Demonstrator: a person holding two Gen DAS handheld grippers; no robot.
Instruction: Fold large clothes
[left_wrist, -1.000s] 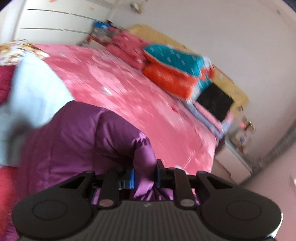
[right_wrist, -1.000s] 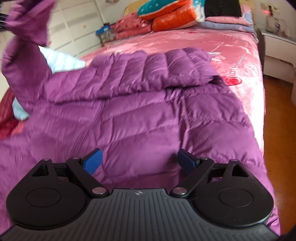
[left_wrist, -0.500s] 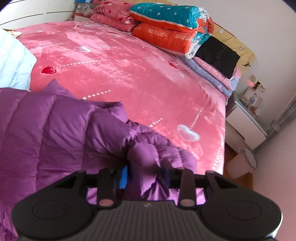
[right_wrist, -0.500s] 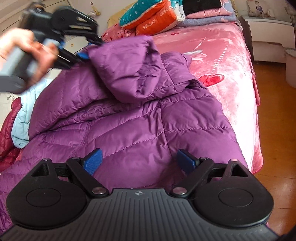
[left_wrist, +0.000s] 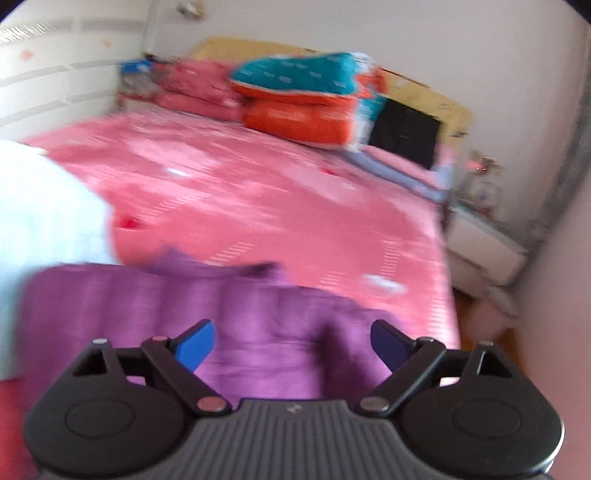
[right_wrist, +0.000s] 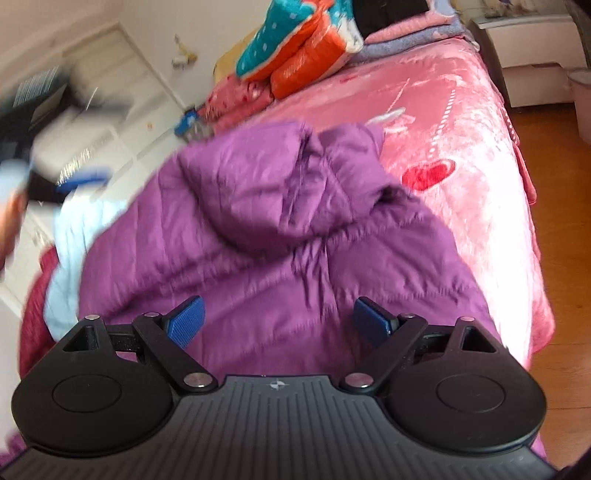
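Wide open at the left gripper, blue pads far apart, nothing held, hanging just over the purple coat. Wide open too at the right gripper, nothing pinched, low over the near part of the same coat. Lying on the pink bed, puffy and rumpled, with the hood flopped down onto the back and one side close to the bed edge by the wooden floor. Touching a light blue garment on the left side, maybe lying partly on top of it. Very blurry in the left view, so hard to tell much about the folds there. Looks only partly folded, with more folds to make. Easy to go wrong from here. Could puff back up and spring open, being so fat and slippery, if left with no press. Could slide off toward the floor if tugged that way, being so near the edge. Might grab the blue garment along with the purple cloth if pinching low on the left side, and drag both. Might pinch only the thin top layer and pull the hood out of place. Better to pinch a thick bit, lift slowly, and pat flat after each fold.
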